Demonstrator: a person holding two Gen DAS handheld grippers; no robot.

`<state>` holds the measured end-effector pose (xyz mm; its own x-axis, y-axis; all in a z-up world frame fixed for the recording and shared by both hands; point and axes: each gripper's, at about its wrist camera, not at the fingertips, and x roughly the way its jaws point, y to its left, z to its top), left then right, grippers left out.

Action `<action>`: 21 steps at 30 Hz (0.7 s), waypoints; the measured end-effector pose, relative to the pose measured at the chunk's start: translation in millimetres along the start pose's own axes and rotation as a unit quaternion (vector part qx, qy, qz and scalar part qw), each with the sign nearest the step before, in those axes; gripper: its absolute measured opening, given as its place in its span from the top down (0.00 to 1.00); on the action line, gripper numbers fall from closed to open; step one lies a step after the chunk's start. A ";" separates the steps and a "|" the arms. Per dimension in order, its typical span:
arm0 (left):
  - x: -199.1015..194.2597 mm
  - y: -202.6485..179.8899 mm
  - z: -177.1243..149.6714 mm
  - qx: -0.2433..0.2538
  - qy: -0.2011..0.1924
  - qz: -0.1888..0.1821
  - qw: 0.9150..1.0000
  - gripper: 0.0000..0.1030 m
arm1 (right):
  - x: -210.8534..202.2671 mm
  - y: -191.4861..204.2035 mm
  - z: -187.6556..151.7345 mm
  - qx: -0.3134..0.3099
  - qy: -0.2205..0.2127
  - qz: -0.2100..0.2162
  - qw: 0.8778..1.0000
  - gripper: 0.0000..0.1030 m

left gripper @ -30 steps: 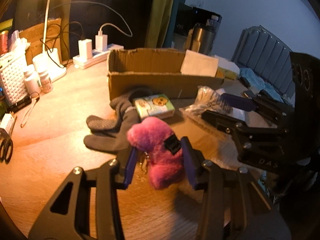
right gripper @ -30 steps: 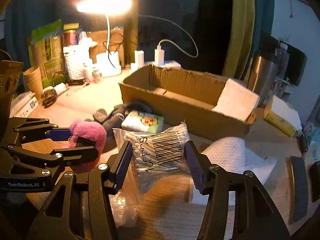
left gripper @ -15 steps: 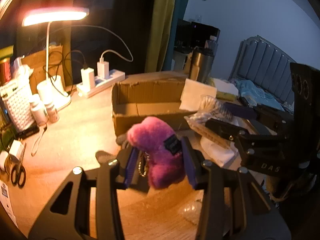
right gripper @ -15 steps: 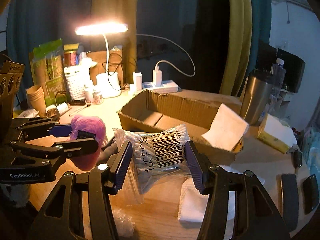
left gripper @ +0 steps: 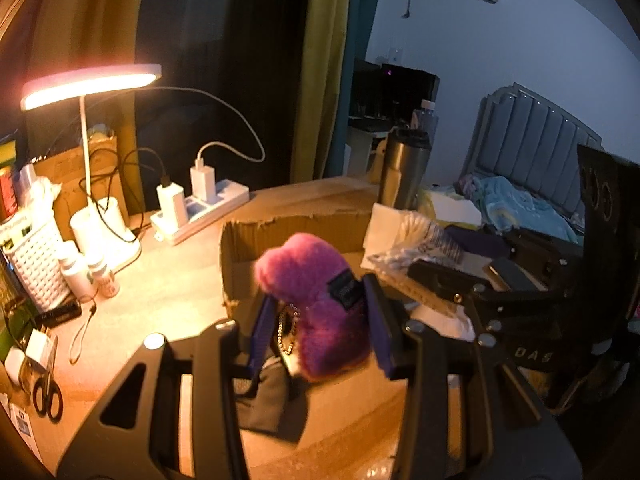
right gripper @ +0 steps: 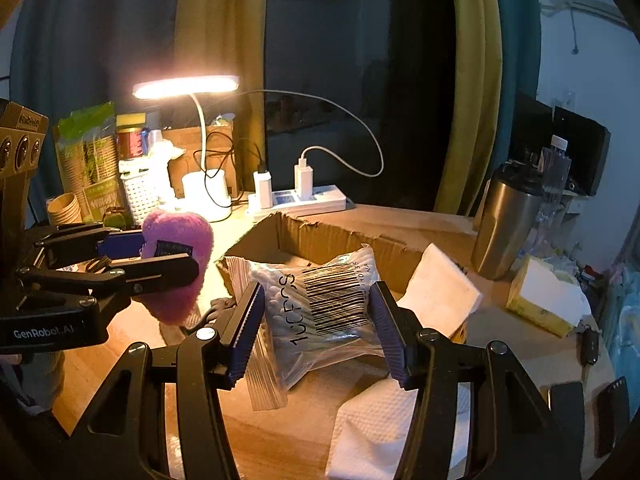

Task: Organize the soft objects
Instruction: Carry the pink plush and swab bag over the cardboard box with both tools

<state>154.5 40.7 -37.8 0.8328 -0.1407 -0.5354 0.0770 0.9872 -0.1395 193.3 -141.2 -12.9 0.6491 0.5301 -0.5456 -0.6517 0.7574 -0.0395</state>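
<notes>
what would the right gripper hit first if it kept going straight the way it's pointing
Probably the cardboard box: the right gripper, shut on the cotton swab bag, points at its open top. Depth is unclear.

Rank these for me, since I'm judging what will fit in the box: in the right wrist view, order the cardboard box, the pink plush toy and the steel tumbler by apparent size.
1. cardboard box, clearly largest.
2. and 3. pink plush toy and steel tumbler look alike; the toy is nearer the camera, so their order is unsure.
</notes>
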 end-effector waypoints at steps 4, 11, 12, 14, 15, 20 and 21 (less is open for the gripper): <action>7.3 -1.8 7.2 0.003 -0.003 0.000 1.000 0.58 | 4.8 -6.6 4.1 0.002 -0.003 0.001 1.000 0.44; 27.0 -5.9 17.7 0.003 -0.002 0.000 1.000 0.58 | 15.2 -18.4 10.9 0.005 -0.008 0.002 1.000 0.44; 29.6 -6.9 18.3 0.004 -0.001 0.001 1.000 0.58 | 17.3 -20.1 12.1 0.006 -0.008 0.003 1.000 0.44; 35.3 -8.1 20.4 0.005 0.000 0.000 1.000 0.58 | 20.7 -23.3 13.8 0.007 -0.009 0.004 1.000 0.44; 38.0 -8.2 21.0 0.005 0.001 0.000 1.000 0.58 | 22.0 -24.4 14.4 0.007 -0.009 0.004 1.000 0.44; 54.3 -8.2 22.0 0.003 0.010 0.001 1.000 0.58 | 32.4 -33.8 17.1 0.012 -0.009 0.006 1.000 0.44; 57.5 -8.1 22.2 0.003 0.012 0.002 1.000 0.58 | 34.4 -35.7 17.7 0.013 -0.009 0.006 1.000 0.44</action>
<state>213.9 26.3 -49.0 0.8199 -0.1379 -0.5557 0.0771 0.9883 -0.1316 245.9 -143.3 -15.5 0.6485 0.5454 -0.5311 -0.6489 0.7608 -0.0111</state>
